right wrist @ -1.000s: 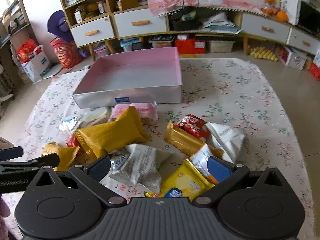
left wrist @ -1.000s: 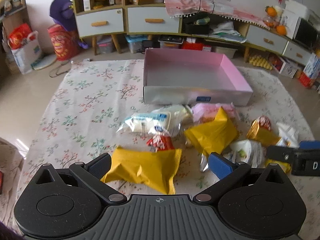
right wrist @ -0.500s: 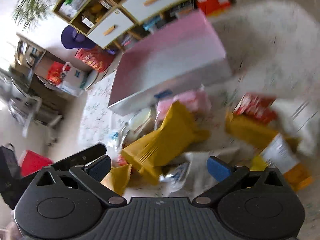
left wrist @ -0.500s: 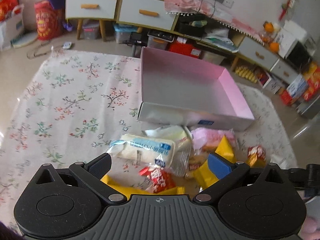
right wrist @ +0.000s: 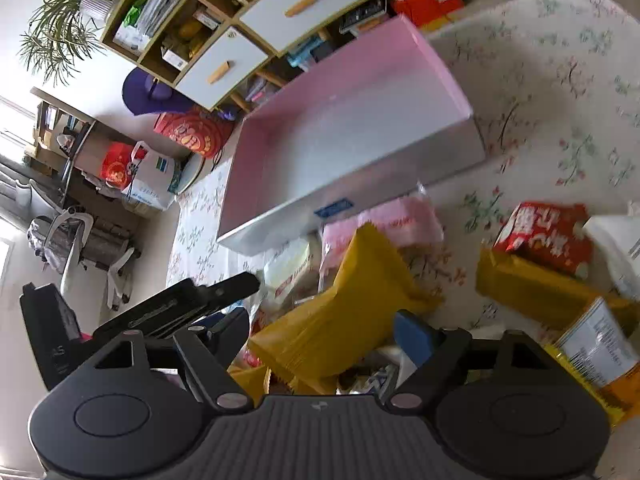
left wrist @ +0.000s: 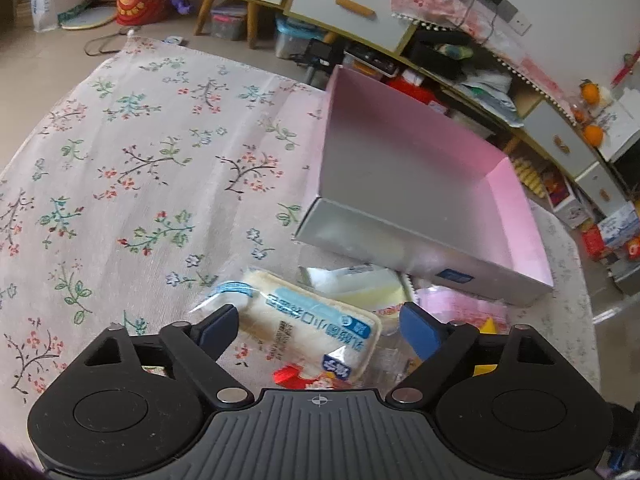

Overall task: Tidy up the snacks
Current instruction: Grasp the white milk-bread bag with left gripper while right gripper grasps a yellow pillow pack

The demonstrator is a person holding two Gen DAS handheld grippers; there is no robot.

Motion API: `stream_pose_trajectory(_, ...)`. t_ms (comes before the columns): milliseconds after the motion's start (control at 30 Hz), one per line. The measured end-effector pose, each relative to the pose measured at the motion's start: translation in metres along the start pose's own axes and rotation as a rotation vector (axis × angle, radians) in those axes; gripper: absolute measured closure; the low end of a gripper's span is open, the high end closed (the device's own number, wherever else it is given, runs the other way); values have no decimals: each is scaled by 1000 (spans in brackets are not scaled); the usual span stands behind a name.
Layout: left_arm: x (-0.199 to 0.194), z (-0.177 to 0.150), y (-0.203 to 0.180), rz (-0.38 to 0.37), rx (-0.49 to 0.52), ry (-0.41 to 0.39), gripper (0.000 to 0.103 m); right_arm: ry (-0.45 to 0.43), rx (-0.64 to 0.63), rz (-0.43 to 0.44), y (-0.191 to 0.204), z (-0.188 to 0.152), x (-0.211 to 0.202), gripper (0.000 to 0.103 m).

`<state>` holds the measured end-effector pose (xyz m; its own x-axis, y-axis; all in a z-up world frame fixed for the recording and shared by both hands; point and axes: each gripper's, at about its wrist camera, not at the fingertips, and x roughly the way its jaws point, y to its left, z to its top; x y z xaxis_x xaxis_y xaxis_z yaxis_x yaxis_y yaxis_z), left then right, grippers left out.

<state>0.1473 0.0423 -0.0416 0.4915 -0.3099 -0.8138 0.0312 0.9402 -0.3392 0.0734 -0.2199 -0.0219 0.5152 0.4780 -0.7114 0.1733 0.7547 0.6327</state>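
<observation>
A pink open box (left wrist: 420, 184) lies on the floral tablecloth, also in the right wrist view (right wrist: 352, 148). My left gripper (left wrist: 316, 326) is open, its fingers on either side of a white and blue bread packet (left wrist: 308, 320), just above it. A small red snack (left wrist: 316, 378) lies under it. My right gripper (right wrist: 322, 334) is open over a large yellow packet (right wrist: 344, 312). Whether either gripper touches its packet I cannot tell. A pink packet (right wrist: 384, 220), a red packet (right wrist: 548, 236) and more yellow and white packets lie around. The left gripper shows at lower left of the right wrist view (right wrist: 180, 308).
The floral tablecloth (left wrist: 140, 168) stretches to the left of the box. Cabinets with drawers (left wrist: 344, 8) and cluttered shelves stand behind the table. Red bags (right wrist: 188, 132) and a chair (right wrist: 76, 240) are on the floor at the left.
My left gripper moved forward off the yellow packet and over the white and blue bread packet. My right gripper swung left and tilted, now over the large yellow packet.
</observation>
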Motion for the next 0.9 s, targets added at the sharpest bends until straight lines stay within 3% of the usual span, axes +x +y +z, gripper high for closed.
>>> stream_pose_trajectory(300,-7,-6,0,69,24,-61,58,-26,-5,-55,-3,-9,12,43)
stream_pose_trajectory(433,-8,-5,3,64,37,-48,62,-7,29,-67,-12,-13,18,54)
stream_pose_trajectory(700,-13,-1,10,83,76,-13,59,-2,-4,-142,-11,-13,4,70)
stream_pose_trajectory(733,-13,0,10,87,83,-9,55,-5,-19,-156,-9,-14,3,71)
stream_pose_trajectory(800,-13,0,10,95,74,-6,34,-14,-50,-182,-7,-14,1,72)
stream_pose_trajectory(900,-8,1,12,73,4,13,29,-27,-80,-205,-4,-14,1,73)
